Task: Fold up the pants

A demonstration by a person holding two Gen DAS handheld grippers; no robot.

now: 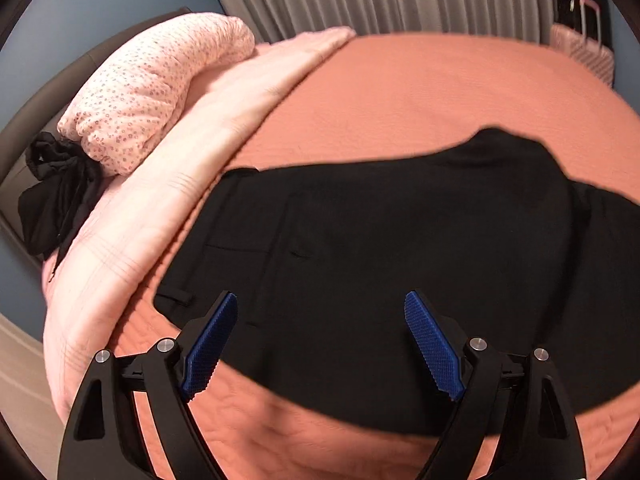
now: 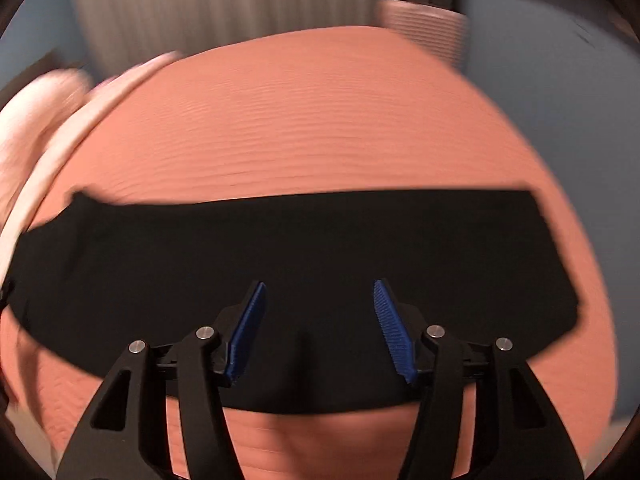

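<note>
Now | left gripper (image 1: 322,304) agape, right gripper (image 2: 319,292) agape | black pants (image 1: 380,260) flat on bedspread (image 1: 420,92)

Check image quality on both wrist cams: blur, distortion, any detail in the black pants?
Left wrist view: mostly sharp, slight blur at the far edge of the pants; pocket seams and a belt loop readable; left gripper crisp. Right wrist view: heavy motion blur across the bedspread and curtain; the pants read as flat black; right gripper sharp. Both: strong fisheye bowing, dark vignette corners.
</note>
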